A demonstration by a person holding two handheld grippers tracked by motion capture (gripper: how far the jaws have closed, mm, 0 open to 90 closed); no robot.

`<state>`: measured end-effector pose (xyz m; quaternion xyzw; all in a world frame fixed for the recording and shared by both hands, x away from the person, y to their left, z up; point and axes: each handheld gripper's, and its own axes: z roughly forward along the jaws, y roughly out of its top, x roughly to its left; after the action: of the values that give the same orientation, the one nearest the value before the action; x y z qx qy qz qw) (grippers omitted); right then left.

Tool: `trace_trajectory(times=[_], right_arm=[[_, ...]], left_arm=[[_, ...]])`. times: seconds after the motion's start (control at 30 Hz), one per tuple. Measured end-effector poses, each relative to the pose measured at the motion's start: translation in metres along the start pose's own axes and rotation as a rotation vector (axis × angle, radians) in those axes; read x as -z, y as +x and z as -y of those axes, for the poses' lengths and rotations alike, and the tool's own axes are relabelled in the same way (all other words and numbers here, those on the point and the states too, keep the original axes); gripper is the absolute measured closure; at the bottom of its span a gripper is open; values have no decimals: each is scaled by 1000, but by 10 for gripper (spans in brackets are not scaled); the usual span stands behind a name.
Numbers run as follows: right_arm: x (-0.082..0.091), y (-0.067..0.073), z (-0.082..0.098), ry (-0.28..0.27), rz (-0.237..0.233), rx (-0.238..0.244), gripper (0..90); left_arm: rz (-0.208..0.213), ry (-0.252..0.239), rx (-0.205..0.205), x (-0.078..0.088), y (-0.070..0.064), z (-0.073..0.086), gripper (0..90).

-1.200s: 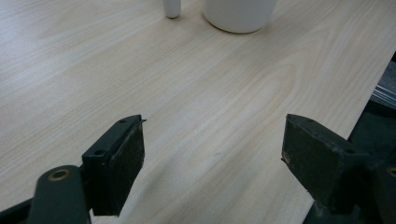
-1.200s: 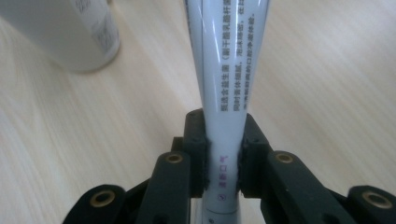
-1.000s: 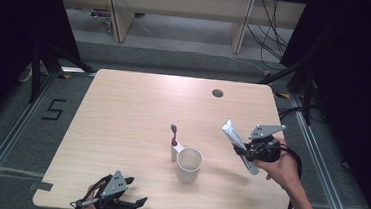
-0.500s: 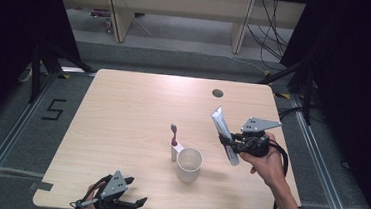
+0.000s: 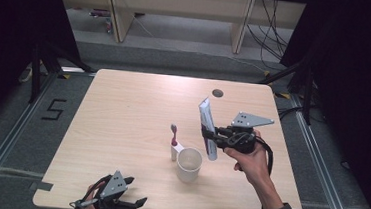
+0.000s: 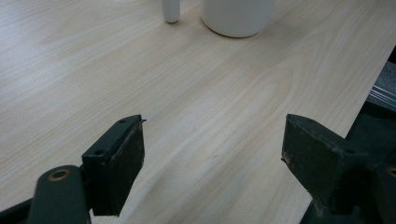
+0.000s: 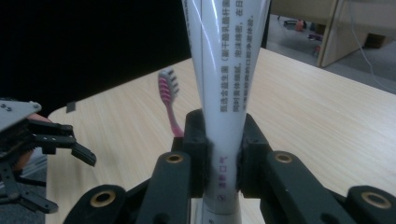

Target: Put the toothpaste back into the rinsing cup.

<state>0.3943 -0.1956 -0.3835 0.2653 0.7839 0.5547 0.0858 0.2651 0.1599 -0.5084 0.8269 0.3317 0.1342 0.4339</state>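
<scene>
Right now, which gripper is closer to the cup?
Right. The right gripper, holding a toothpaste tube, hovers just beside the cup; the left gripper sits open near the table's front edge, farther off.

This looks like a lab or test room. A bare wooden table [image 5: 138,111] stands on grey floor between metal rails [image 5: 5,140], a taped number five [image 5: 52,109] beside it. Cables [image 5: 272,26] trail past wooden benches [image 5: 181,9].
</scene>
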Motion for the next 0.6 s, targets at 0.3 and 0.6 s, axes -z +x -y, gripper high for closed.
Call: trace_trajectory(times=[0.3,0.6], right_arm=[[-9,8,-3,-34,-40,-26,776],[-20,12,-1,-56,-59,-35,775]], left_arm=[[-2,-4,-1,0,0,1,208],[-3,2,-3,0,0,1,208]])
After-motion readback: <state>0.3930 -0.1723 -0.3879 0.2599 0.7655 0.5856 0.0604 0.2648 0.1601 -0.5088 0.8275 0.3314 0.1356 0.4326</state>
